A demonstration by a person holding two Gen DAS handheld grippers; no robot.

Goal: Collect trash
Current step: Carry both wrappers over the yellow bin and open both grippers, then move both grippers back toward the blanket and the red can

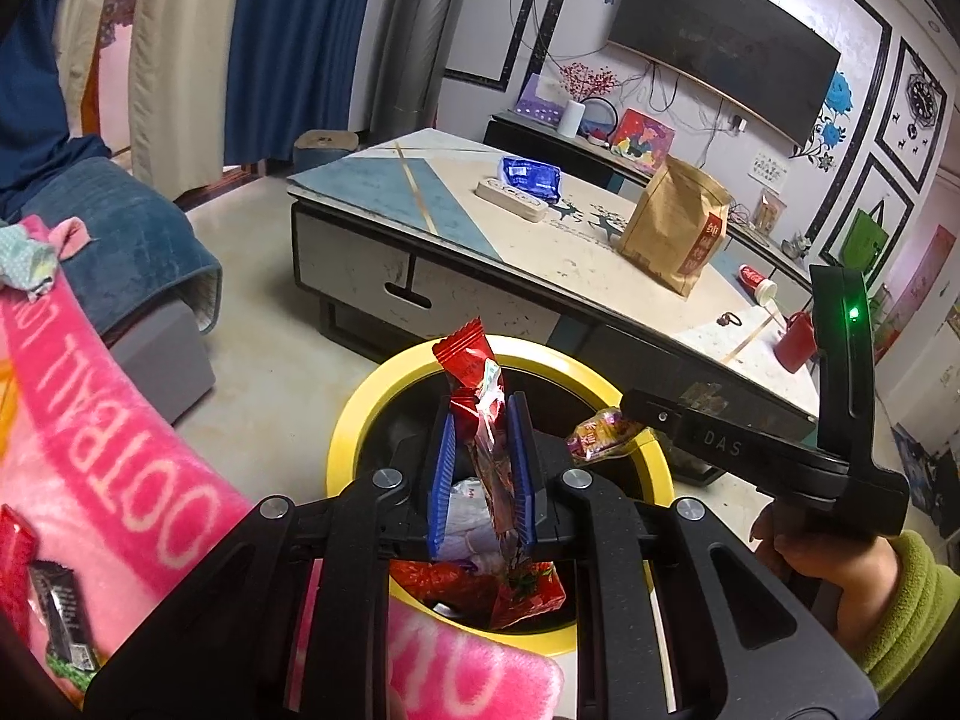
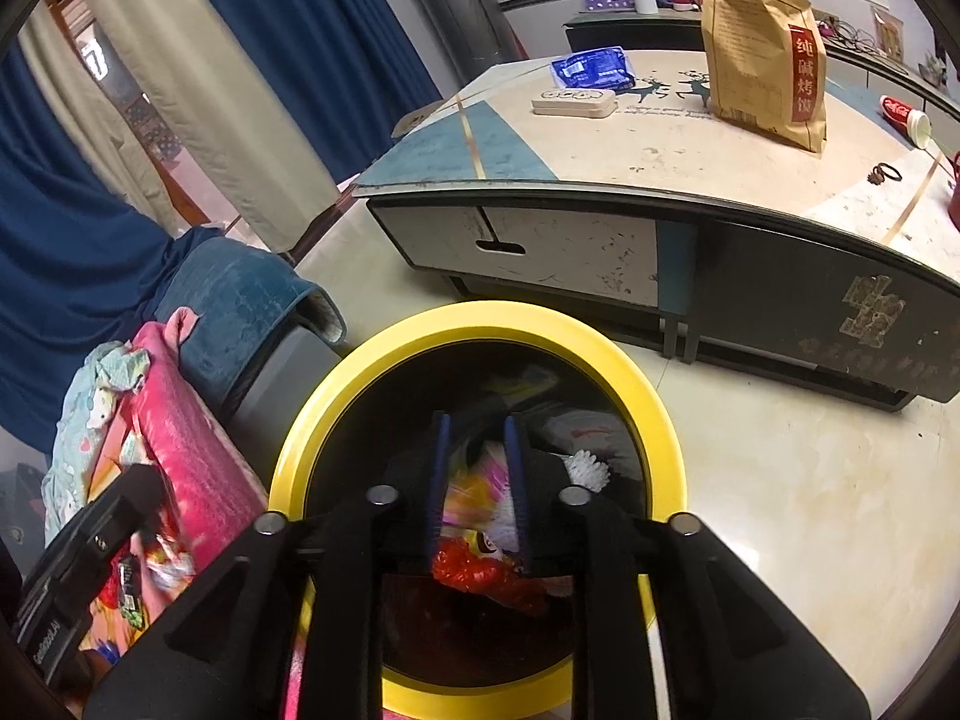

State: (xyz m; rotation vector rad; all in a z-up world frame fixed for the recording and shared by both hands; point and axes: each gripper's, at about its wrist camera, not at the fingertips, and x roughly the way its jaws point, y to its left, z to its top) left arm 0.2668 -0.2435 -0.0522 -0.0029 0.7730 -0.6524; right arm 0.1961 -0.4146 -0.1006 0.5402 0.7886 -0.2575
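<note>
Both claws hang over the yellow bin [image 2: 651,414], left claw [image 1: 482,468] pinching a red wrapper [image 1: 474,372], right claw [image 2: 478,480] clenched on a crumpled packet [image 1: 600,435]; either might snag and miss.

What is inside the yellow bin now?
Inside the yellow bin lie red wrappers, white crumpled trash and other wrappers. Both grippers hide its middle, so the bottom cannot be seen.

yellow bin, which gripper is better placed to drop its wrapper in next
Either could, but the right looks slightly better placed. The right gripper holds its yellow-pink wrapper low, inside the yellow bin rim. The left gripper holds its red wrapper above the opening.
</note>
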